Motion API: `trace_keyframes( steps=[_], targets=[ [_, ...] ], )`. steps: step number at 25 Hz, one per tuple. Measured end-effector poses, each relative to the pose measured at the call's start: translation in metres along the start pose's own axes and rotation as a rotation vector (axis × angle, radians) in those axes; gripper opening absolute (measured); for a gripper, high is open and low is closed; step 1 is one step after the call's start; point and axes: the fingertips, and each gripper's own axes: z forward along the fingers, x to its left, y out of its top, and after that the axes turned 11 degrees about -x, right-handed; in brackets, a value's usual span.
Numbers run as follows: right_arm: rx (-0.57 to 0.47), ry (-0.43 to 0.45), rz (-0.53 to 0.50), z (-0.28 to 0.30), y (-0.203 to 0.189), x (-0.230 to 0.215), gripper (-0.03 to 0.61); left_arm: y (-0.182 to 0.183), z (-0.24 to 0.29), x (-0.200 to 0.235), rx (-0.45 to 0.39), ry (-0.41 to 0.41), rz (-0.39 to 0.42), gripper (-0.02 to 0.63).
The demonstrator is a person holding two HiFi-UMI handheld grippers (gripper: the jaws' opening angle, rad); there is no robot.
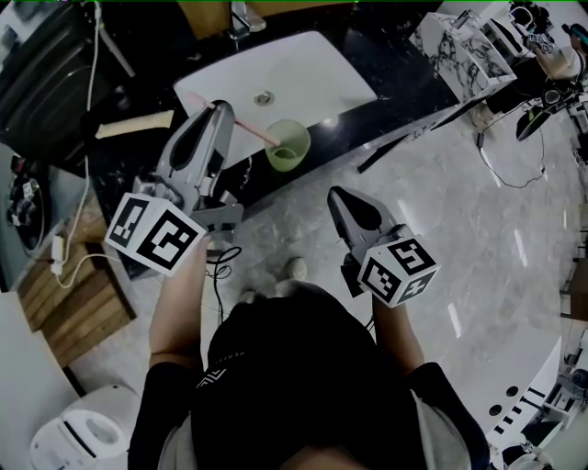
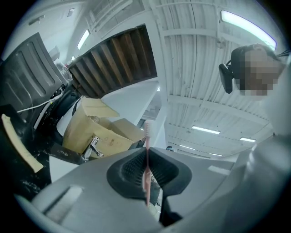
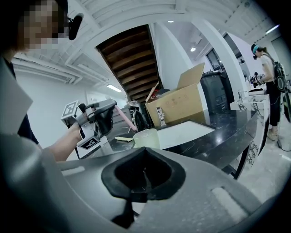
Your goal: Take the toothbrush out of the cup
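Two grippers in play, so starting with the left gripper (image 1: 219,108): its jaws are pinched narrow on the pink toothbrush (image 2: 146,136). In the left gripper view the handle runs straight up the slot between the two dark pads, and one pale end pokes out past the tips. From the head view the brush slants away from those tips, to the right and nearer to me, toward the pale green cup (image 1: 288,147). Its low end sits right at the cup's rim on the left side. Honestly I can't tell from any view whether that end is just inside the cup or just clear of it.

My right gripper (image 1: 338,195) has its jaws pressed together with nothing between them. It hangs over the marble floor (image 1: 459,229) on the near side of the counter, pointing toward the cup but well apart from it.

The cup stands upright on the black counter (image 1: 404,73), close to the near edge and just beside the near right part of the white sink basin (image 1: 303,64). A chrome faucet (image 1: 241,16) is at the far side of the basin, and a cardboard box (image 3: 182,102) sits beyond that.
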Motion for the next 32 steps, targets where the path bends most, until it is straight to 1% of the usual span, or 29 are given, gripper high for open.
trace_keyframes(
  steps=[10,14,17,23,32],
  targets=[
    [-0.013,0.010,-0.012,-0.007,-0.003,0.025,0.003,0.018,-0.034,0.006,-0.026,0.057,0.010,0.031],
    [-0.014,0.015,-0.009,-0.009,-0.007,0.035,0.003,0.017,-0.053,0.014,-0.007,0.100,0.004,0.031],
    [-0.014,0.019,-0.006,-0.009,-0.010,0.042,0.003,0.021,-0.064,0.016,-0.009,0.115,0.005,0.031],
    [-0.019,0.022,-0.006,-0.013,-0.013,0.053,0.003,0.019,-0.086,0.023,0.001,0.152,-0.009,0.031],
    [-0.021,0.008,-0.008,-0.019,-0.017,0.064,0.003,0.008,-0.117,0.033,0.038,0.208,-0.044,0.031]
  ],
)
